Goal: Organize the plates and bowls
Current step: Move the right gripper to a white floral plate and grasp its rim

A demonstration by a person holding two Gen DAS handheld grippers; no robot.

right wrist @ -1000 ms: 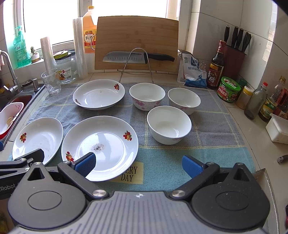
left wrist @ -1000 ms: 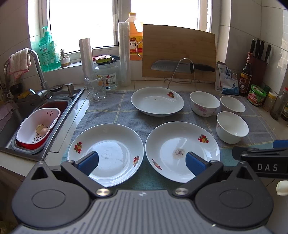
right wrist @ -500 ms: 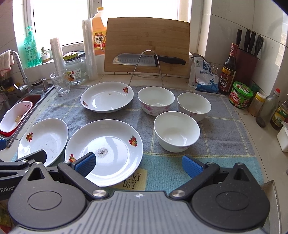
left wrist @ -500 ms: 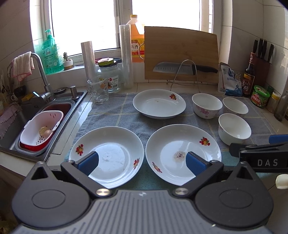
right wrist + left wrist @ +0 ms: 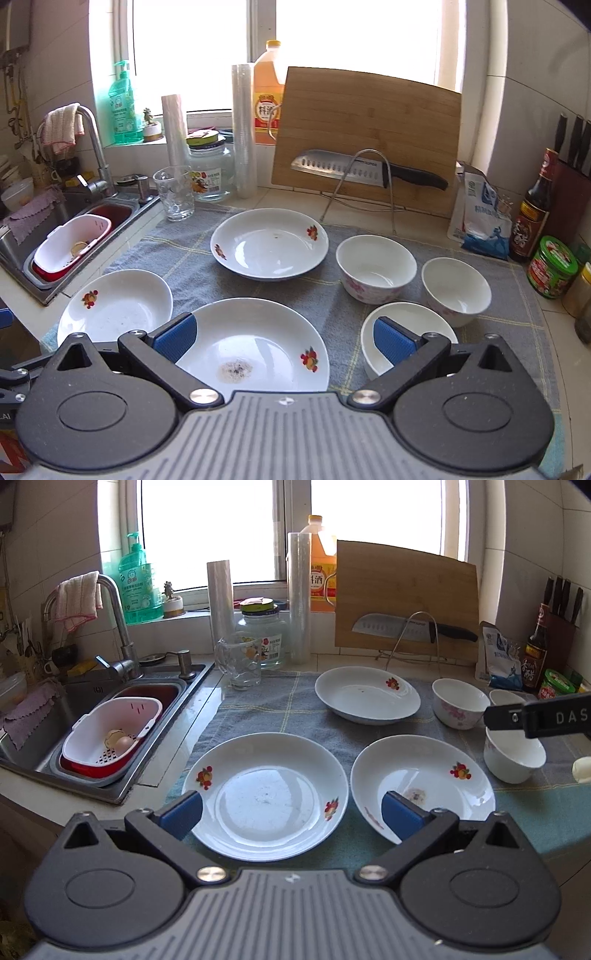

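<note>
Nothing is stacked yet: your three plates (image 5: 269, 242) and three bowls (image 5: 376, 272) lie apart on the counter towel (image 5: 332, 295). Your left gripper (image 5: 291, 810) and right gripper (image 5: 282, 338) hover wide open, empty.

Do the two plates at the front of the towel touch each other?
Apart. The left wrist view shows a strip of towel between the front left plate and the front right plate; their rims do not meet.
</note>
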